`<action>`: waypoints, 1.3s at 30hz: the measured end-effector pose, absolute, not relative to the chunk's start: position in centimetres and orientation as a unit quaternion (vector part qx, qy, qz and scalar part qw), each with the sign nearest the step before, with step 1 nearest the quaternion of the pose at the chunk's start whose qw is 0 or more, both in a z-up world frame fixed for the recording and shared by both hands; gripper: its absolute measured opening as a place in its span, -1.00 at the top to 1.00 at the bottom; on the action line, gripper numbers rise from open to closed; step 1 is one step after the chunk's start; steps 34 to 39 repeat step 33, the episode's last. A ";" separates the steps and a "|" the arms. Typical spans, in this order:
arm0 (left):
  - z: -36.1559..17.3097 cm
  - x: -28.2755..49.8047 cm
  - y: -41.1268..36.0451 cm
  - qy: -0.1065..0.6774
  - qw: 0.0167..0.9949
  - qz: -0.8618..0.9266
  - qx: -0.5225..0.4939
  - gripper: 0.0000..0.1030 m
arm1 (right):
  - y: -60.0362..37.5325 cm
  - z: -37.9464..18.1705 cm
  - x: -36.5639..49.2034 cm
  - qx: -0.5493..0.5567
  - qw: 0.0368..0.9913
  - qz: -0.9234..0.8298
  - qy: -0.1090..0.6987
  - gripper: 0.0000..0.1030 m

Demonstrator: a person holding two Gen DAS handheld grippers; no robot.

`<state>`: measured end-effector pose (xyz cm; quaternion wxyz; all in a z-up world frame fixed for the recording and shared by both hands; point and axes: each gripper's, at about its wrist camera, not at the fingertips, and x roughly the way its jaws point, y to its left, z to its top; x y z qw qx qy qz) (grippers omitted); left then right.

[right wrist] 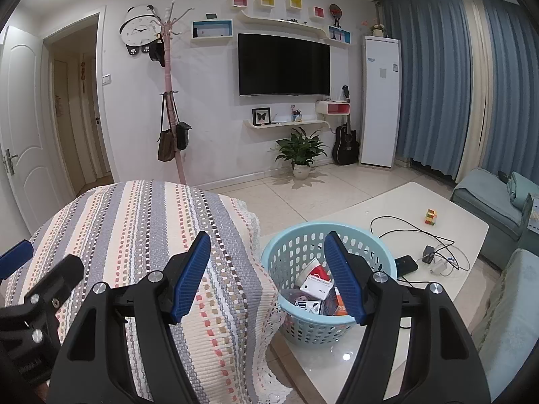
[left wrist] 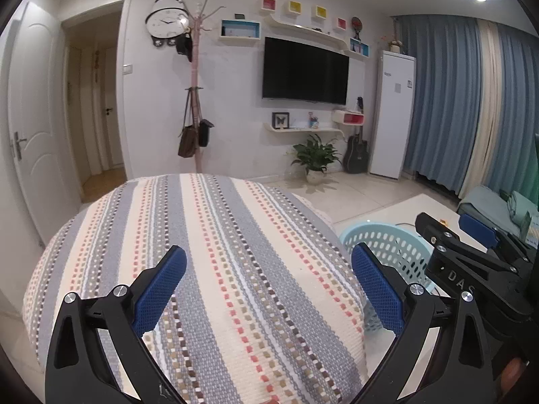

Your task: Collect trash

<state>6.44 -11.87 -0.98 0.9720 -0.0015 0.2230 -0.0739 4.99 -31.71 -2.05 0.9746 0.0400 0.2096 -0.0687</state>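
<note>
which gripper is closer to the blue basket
Right. The right gripper hangs open just beside the blue basket, one finger across its rim; the left gripper sits farther away over the striped cover.

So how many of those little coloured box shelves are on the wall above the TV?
4 in a row above the TV: red leftmost, two yellow in the middle, red rightmost. Two larger blue-edged boxes sit lower.

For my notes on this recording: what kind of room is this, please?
Most likely a home living room: a wall-mounted television, a sofa beside a low white table, and a coat stand near the door.
</note>
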 end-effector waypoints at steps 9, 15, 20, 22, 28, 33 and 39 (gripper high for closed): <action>-0.9 6.2 -11.8 0.218 0.974 -0.068 0.006 -0.85 | -31.4 -2.2 5.0 0.039 0.974 -0.066 0.211 -0.28; -0.7 6.1 -11.8 0.214 0.975 -0.059 0.010 -0.85 | -31.1 -2.3 5.0 0.038 0.974 -0.063 0.212 -0.28; -0.6 5.9 -11.5 0.206 0.977 -0.051 0.000 -0.81 | -31.0 -2.3 4.9 0.037 0.974 -0.062 0.213 -0.28; -0.4 5.9 -11.4 0.200 0.979 -0.043 0.003 -0.80 | -31.0 -2.3 4.9 0.037 0.974 -0.062 0.213 -0.28; -0.6 6.1 -10.3 0.214 0.974 -0.066 -0.014 -0.84 | -30.6 -2.3 5.0 0.033 0.974 -0.060 0.214 -0.28; -0.7 6.0 -10.0 0.214 0.975 -0.063 -0.010 -0.85 | -30.4 -2.1 5.1 0.031 0.975 -0.058 0.214 -0.28; -0.7 6.0 -10.0 0.214 0.975 -0.063 -0.010 -0.85 | -30.4 -2.1 5.1 0.031 0.975 -0.058 0.214 -0.28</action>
